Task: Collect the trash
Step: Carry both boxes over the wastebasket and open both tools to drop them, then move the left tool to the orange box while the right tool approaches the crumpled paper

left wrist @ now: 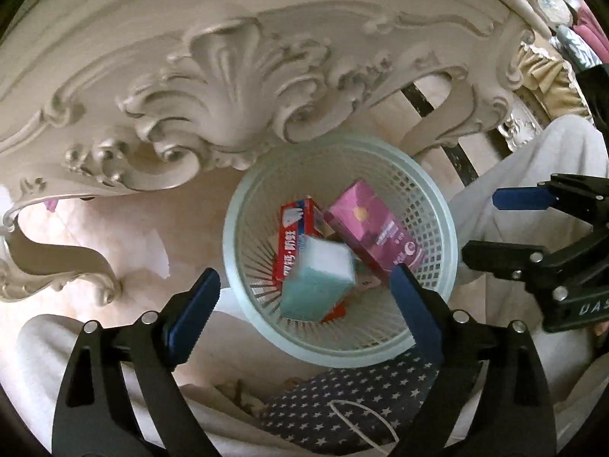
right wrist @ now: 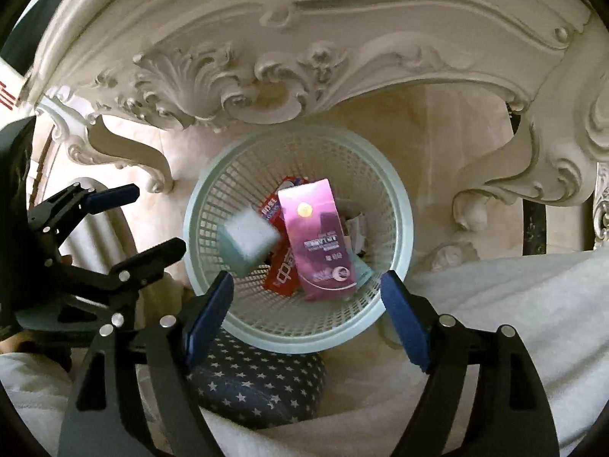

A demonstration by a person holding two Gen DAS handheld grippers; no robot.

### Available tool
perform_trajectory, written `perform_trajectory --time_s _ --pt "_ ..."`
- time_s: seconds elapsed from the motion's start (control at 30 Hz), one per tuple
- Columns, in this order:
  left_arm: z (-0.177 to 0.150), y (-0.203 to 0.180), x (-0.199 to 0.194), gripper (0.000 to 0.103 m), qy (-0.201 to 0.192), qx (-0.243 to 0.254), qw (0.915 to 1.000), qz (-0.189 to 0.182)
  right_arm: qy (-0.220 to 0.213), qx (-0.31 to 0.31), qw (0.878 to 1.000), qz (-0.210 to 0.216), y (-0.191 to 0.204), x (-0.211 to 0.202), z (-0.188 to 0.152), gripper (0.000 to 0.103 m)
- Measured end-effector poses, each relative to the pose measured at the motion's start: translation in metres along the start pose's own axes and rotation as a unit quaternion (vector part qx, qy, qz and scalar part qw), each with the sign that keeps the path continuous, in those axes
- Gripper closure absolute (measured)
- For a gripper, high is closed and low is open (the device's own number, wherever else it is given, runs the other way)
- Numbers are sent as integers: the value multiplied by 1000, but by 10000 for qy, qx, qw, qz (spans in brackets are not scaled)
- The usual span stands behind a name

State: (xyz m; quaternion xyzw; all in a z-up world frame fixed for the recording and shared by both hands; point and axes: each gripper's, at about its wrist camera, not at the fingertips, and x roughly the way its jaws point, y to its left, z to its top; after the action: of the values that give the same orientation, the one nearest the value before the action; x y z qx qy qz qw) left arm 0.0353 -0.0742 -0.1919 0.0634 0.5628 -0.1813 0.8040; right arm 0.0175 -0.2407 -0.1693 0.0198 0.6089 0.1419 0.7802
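Your left tongs [left wrist: 306, 306] stand wide apart above the mesh basket [left wrist: 243, 198], gripping nothing, and your right tongs [right wrist: 306, 314] gape just as wide over the same basket, also bare. Between the left tongs' blue pads [left wrist: 196, 310] a blurred teal-and-white sponge block [left wrist: 318, 280] shows over the basket's mouth, touching neither pad. Inside lie a pink carton [left wrist: 375, 234] and a red box [left wrist: 295, 238], with the carved cream table [left wrist: 228, 87] beyond the rim.

Pale green mesh basket [left wrist: 437, 205] at frame centre, holding a pink box [left wrist: 375, 234] leaning over a red box [left wrist: 295, 228]; blurred teal-and-white sponge [left wrist: 319, 278] tilted above them, mid-frame.
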Motion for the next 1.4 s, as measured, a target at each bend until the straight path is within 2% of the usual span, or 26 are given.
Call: perform_trajectory --time_s 0.07,0.17,0.27,0.3,0.4,0.5,0.6,0.67,0.77,0.8,0.93,1.0,1.1,1.17,1.23,1.3,1.4 --pt "2 4 -10 15 -94 -59 9999 -44 0 4 9999 101 0 -10 2 27" --pt "5 8 -37 15 -326 1 9994 -84 -210 -93 9985 498 5 -43 7 27" --pt "12 12 -75 15 -582 143 9978 -293 -515 -228 9936 980 13 -80 15 27" --pt "17 14 -96 15 -756 206 9961 -403 -739 -314 9910 1073 15 -98 21 27" --pt "35 25 -141 15 -1282 268 9897 -573 -1365 -539 9836 1049 20 -137 40 27" --pt "66 46 -173 11 -1827 116 9817 -522 -1874 -638 9767 830 20 -156 67 27" --pt "102 70 -184 11 -2149 -142 9765 -50 -2300 -469 9706 533 14 -166 104 27" --pt "133 88 -184 11 -2266 -352 9731 206 -2506 -380 9670 271 12 -167 129 27" --pt "176 110 -181 11 -2390 -614 9689 161 -2759 -372 9604 -84 12 -168 172 27" --pt "199 118 -176 11 -2451 -705 9666 269 -2841 -382 9579 -174 10 -168 184 27" --pt "276 129 -151 11 -2530 -800 9619 664 -3171 -337 9463 -535 3 -159 262 24" --pt "313 135 -138 11 -2497 -840 9619 725 -3095 -167 9493 -534 -4 -148 307 24" --pt "359 136 -118 11 -2418 -907 9620 891 -2951 -2 9536 -602 -16 -130 353 24" --pt "381 139 -107 11 -2354 -1046 9634 740 -2813 148 9582 -501 -22 -118 380 24" --pt "395 144 -96 11 -2331 -1183 9630 656 -2737 242 9604 -469 -26 -110 398 24" --pt "410 148 -84 11 -2273 -1240 9630 752 -2689 310 9615 -479 -29 -102 414 24" --pt "427 151 -63 11 -2046 -1214 9679 807 -2552 411 9651 -423 -29 -91 436 24"
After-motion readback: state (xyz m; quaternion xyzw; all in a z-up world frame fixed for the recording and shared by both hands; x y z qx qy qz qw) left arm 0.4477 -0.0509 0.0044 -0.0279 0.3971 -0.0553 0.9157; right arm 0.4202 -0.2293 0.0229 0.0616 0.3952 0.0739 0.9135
